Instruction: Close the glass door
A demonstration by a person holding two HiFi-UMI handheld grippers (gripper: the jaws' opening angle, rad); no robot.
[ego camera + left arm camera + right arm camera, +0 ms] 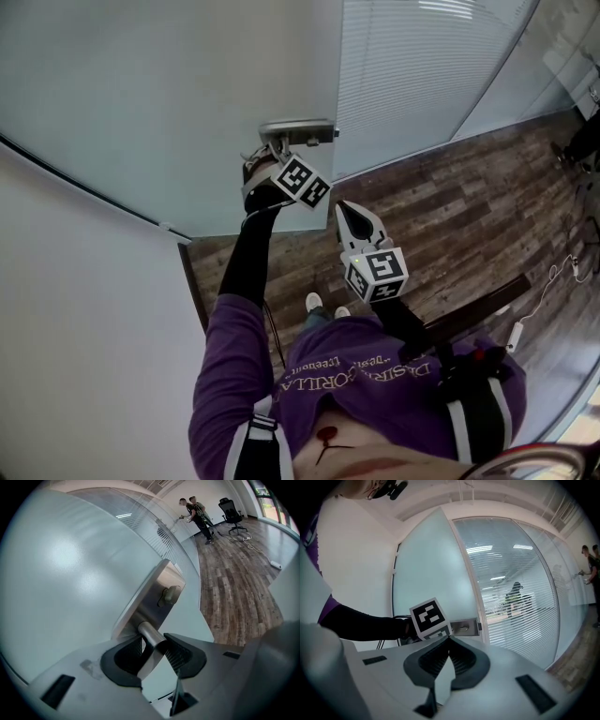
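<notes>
left gripper (155,642) around door handle (148,634), right gripper (351,210) apart.

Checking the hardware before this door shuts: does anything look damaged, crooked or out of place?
Nothing stands out. The door glass looks unbroken, the left gripper is clamped on the handle, and the right gripper is shut and empty.

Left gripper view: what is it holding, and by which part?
The left gripper clamps the brushed-metal lever handle of the frosted glass door, close to its mounting plate. The right gripper holds nothing.
</notes>
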